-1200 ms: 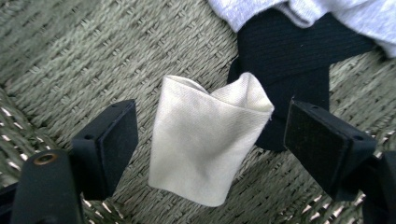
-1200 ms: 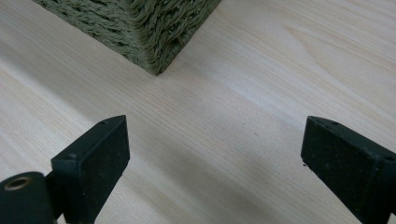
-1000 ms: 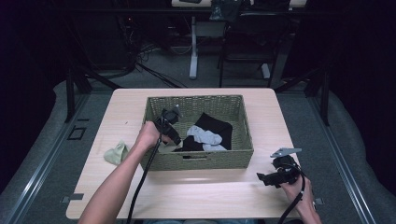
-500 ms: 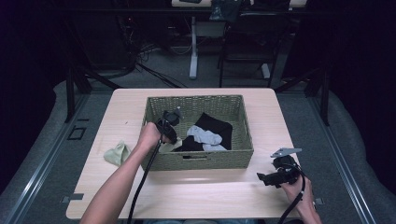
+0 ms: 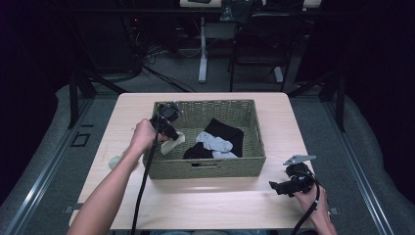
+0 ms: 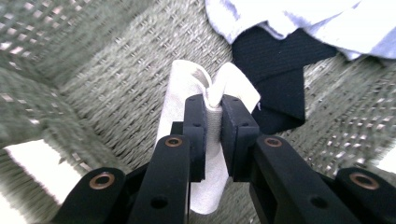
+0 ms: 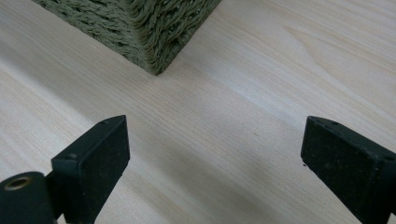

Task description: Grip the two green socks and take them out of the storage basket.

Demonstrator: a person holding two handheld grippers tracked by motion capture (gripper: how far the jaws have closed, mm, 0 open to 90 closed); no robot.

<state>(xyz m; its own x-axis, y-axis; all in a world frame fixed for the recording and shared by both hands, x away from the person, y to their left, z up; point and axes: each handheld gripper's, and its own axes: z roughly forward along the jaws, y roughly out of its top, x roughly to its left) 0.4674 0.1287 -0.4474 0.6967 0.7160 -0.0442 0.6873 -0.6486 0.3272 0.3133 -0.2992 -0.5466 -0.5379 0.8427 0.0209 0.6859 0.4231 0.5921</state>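
Since a second ago my left gripper has carried a cream sock over the left wall of the woven basket; before, that sock lay on the surface left of the basket, and a pale bit of cloth is there now beside my left forearm. My left hand holds the gripper at the basket's near-left corner, tilted down into it. In the left gripper view my jaws are clamped on a fold of the cream sock, which hangs just above the basket's woven floor. Beyond it lie a black sock and a white sock, the white one overlapping the black. From above, these two sit in the middle of the basket, touching each other.

My right gripper has not moved: it rests low at the near-right of the surface, well apart from the basket. Its jaws stand wide apart over bare wood, with the basket's corner ahead.
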